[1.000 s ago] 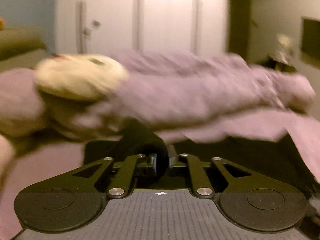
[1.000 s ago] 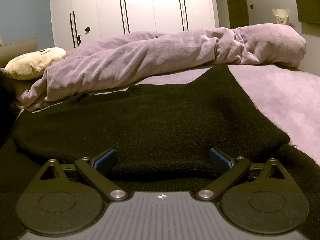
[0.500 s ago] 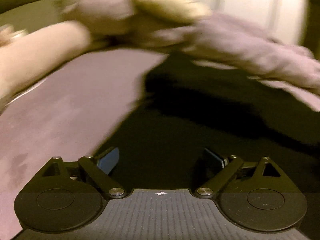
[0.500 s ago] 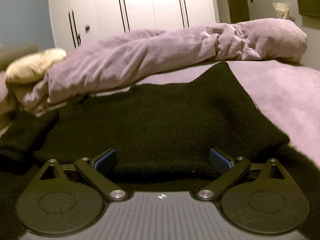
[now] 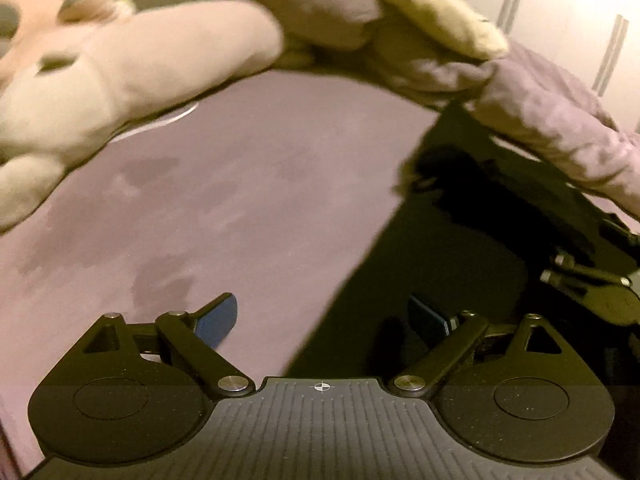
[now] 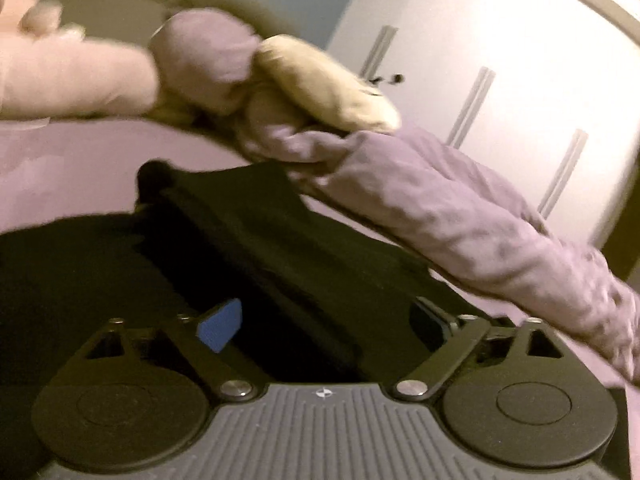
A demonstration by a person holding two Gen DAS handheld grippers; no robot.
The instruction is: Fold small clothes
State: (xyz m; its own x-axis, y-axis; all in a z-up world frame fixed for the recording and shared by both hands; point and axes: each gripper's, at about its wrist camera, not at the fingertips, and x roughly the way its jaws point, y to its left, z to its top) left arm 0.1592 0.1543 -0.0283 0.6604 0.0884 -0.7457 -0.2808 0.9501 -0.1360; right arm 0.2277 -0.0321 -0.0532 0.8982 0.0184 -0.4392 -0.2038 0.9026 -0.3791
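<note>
A black knit garment (image 5: 460,248) lies flat on the purple bed sheet (image 5: 240,200), with a sleeve folded across its body (image 6: 256,240). My left gripper (image 5: 322,320) stands open over the garment's left edge. Its left pad (image 5: 218,320) is above bare sheet and its right pad (image 5: 426,320) above black knit, with nothing held. My right gripper (image 6: 324,324) hangs low over the garment near the folded sleeve. Its jaws are closing with black fabric lying between them, and the pads (image 6: 220,324) do not press on it. Part of the right gripper (image 5: 592,288) shows at the edge of the left wrist view.
A pale pink plush toy (image 5: 100,80) lies at the far left of the bed. A cream cushion (image 5: 436,20) and a bunched purple duvet (image 6: 460,216) run along the far edge behind the garment. White wardrobe doors (image 6: 500,60) stand beyond.
My left gripper let go of the black fabric, opened wide and swung down to the garment's left edge. My right gripper rolled, swept left across the garment, and its jaws narrowed.
</note>
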